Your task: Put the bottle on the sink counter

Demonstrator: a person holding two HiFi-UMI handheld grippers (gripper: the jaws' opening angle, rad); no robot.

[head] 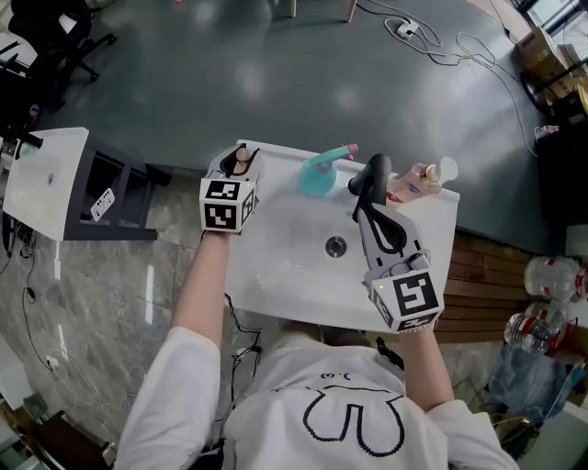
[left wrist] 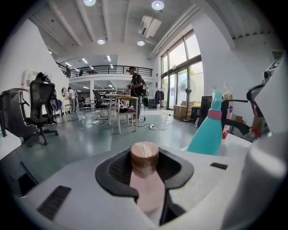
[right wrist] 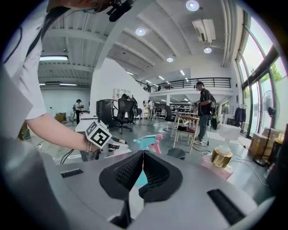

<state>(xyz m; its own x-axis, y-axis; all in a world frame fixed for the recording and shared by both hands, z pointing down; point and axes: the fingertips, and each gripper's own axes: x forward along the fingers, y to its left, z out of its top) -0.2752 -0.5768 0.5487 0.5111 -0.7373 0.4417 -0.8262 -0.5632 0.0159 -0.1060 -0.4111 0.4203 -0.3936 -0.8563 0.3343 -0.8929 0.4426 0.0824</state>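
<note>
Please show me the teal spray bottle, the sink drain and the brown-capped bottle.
Teal spray bottle (head: 317, 182), head view, on its body.
Sink drain (head: 336, 246), head view, on its centre.
Brown-capped bottle (left wrist: 144, 155), left gripper view, on the cap.

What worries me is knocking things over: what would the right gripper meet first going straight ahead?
Probably the teal plastic spray bottle with a pink trigger, seen just beyond the shut right gripper; depth is unclear.

Grey-green floor (head: 276, 73), marble tiles (head: 110, 303), office chair (left wrist: 40, 105), tall windows (left wrist: 180, 65), ceiling lights (left wrist: 157, 5)
</note>
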